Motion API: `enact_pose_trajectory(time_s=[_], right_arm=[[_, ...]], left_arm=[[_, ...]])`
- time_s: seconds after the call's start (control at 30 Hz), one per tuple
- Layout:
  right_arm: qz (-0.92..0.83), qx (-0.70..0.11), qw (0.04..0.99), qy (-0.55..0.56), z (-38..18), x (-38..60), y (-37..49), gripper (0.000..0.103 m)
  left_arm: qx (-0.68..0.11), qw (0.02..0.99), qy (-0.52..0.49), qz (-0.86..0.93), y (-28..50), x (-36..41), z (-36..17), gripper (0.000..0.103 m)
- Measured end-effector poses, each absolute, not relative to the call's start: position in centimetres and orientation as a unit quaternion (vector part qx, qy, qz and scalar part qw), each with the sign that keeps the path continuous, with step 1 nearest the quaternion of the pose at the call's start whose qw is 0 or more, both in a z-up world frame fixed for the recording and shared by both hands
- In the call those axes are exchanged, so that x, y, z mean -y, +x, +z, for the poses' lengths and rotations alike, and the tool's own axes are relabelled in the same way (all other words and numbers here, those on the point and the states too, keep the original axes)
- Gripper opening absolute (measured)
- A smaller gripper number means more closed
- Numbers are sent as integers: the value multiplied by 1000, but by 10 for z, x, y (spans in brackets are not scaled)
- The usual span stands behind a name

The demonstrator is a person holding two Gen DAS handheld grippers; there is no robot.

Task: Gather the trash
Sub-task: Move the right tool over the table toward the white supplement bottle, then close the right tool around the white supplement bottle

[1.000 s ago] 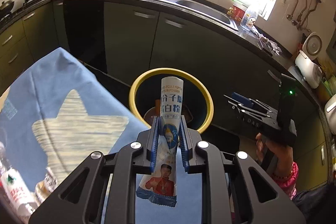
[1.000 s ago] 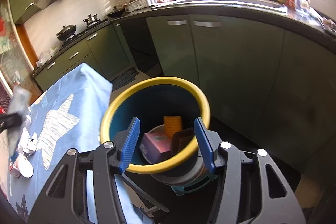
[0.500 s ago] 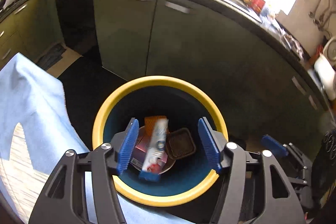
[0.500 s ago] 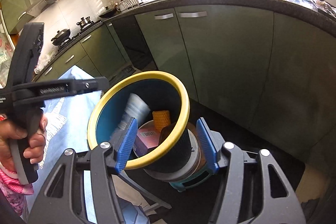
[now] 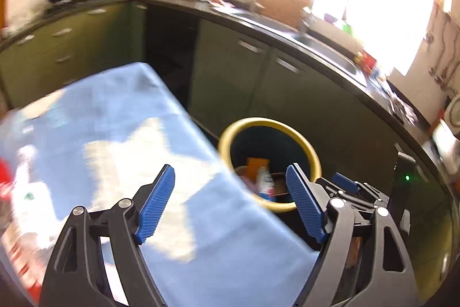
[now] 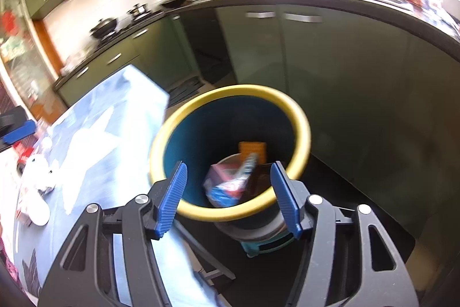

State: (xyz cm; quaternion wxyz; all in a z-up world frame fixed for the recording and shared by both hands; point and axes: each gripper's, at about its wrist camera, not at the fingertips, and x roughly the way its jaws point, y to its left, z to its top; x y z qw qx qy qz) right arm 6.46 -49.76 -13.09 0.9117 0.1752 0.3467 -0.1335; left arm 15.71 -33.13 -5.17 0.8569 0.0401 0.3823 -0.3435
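A yellow-rimmed blue trash bin [image 5: 304,144] stands on the floor beside the table; it also shows in the right wrist view [image 6: 302,117]. Inside lie a white and blue powder packet [image 6: 230,186], an orange item [image 6: 252,149] and other trash. My left gripper [image 5: 230,205] is open and empty above the table's blue cloth [image 5: 120,117], left of the bin. My right gripper [image 6: 228,194] is open and empty, just above the bin's near rim. More trash [image 6: 37,177] lies on the table at the left, also blurred in the left wrist view [image 5: 23,192].
Green kitchen cabinets [image 6: 316,53] with a dark counter and sink [image 5: 325,48] curve behind the bin. The right gripper's body [image 5: 359,192] shows at the right of the left wrist view. Both views are motion-blurred.
My left gripper opened over the bin and the powder packet fell into it. The left gripper has since swung back left over the table. The right gripper stayed open over the bin.
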Motion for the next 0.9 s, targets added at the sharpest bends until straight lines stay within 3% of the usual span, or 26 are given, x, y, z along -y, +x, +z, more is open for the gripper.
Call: enact_pose_trajectory(time_s=[0.4, 0.67, 0.9], right_arm=[[112, -381, 910, 115, -120, 370, 102, 61], [245, -387, 889, -22, -102, 268, 124, 69], [287, -411, 860, -93, -114, 231, 156, 70]], left_arm=[[-348, 924, -31, -154, 114, 111, -41, 86], [-358, 923, -54, -127, 99, 60, -62, 87], [-359, 922, -59, -131, 93, 53, -68, 87]])
